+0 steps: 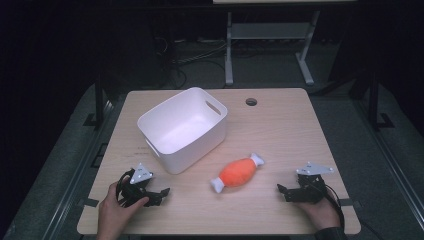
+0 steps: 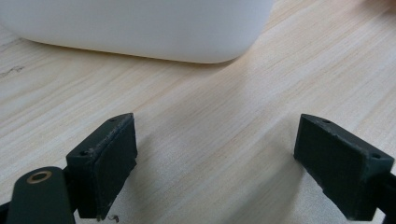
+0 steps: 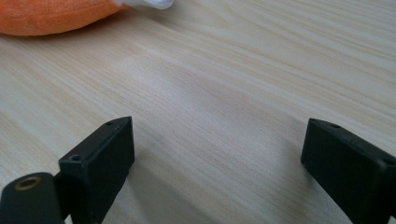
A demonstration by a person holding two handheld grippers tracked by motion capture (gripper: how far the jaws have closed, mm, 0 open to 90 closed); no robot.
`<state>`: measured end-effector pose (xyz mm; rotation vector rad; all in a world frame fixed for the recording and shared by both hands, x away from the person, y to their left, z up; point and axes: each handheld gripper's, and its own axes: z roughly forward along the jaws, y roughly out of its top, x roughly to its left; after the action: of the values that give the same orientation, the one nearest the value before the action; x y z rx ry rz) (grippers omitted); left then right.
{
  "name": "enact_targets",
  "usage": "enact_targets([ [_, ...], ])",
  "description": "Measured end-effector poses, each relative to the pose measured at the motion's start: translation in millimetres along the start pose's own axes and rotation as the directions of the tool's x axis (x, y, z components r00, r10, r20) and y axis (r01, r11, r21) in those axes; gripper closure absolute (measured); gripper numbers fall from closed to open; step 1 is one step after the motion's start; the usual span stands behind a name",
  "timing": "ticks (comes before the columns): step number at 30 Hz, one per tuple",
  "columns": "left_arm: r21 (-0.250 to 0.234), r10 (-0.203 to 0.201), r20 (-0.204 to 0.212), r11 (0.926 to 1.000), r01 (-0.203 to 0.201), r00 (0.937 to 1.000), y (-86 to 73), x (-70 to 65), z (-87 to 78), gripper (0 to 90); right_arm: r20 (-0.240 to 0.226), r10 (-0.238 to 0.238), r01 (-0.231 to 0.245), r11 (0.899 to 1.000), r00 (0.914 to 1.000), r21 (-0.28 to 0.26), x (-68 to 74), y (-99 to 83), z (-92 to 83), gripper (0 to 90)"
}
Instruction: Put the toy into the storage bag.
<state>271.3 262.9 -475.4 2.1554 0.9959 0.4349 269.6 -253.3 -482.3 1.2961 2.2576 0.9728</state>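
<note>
Your forearms run off the high view's bottom edge, past the left hand [image 1: 114, 209] and right hand [image 1: 320, 212]. In the left gripper view the bin [image 2: 140, 28] is cropped at 12 o'clock, so just its lower wall shows. In the right gripper view the toy [image 3: 51, 16] is cut off at 11 o'clock, white end barely in. Both gripper views clip your outer jaws at 4 o'clock. Floor cables beyond the table [image 1: 280, 130] are too dark to trace.
</note>
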Motion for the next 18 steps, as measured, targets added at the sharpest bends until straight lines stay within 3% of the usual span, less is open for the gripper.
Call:
enact_targets([
  [5, 0.0, 0.0, 0.0, 1.0, 0.0, 1.0, 0.0, 0.0, 0.0, 12.4, -0.001, 0.0, 0.0, 1.0, 1.0, 0.006, -0.2, 0.9, -0.1, 10.1],
  [6, 0.0, 0.0, 0.0, 1.0, 0.0, 1.0, 0.0, 0.0, 0.0, 12.4, -0.003, 0.0, 0.0, 1.0, 1.0, 0.016, -1.5, 2.1, -2.4, 15.1],
  [9, 0.0, 0.0, 0.0, 1.0, 0.0, 1.0, 0.0, 0.0, 0.0, 12.4, -0.009, 0.003, -0.003, 1.0, 1.0, 0.023, -3.7, 2.9, -3.5, 17.3],
  [12, 0.0, 0.0, 0.0, 1.0, 0.0, 1.0, 0.0, 0.0, -0.1, 12.4, -0.009, -0.003, 0.003, 1.0, 1.0, 0.007, -5.3, 7.2, -8.6, 24.7],
  [14, 0.0, -0.001, -0.001, 1.0, 0.001, 1.0, -0.1, -0.2, -0.2, 12.5, -0.024, -0.005, 0.005, 1.0, 0.9997, -0.009, -7.1, 10.4, -11.4, 32.8],
  [15, 0.0, -0.001, -0.001, 1.0, 0.001, 1.0, -0.1, -0.2, -0.2, 12.5, -0.036, -0.01, 0.009, 1.0, 0.9993, -0.018, -8.1, 12.9, -12.5, 41.7],
  [16, 0.0, -0.001, -0.001, 1.0, 0.001, 1.0, -0.1, -0.2, -0.2, 12.5, -0.036, -0.01, 0.009, 1.0, 0.9993, -0.018, -8.1, 12.9, -12.5, 41.7],
  [18, -0.001, -0.002, -0.001, 1.0, 0.002, 1.0, -0.2, -0.1, -0.1, 12.5, -0.069, -0.028, 0.027, 0.999, 0.9972, -0.021, -9.5, 17.3, -12.0, 52.4],
])
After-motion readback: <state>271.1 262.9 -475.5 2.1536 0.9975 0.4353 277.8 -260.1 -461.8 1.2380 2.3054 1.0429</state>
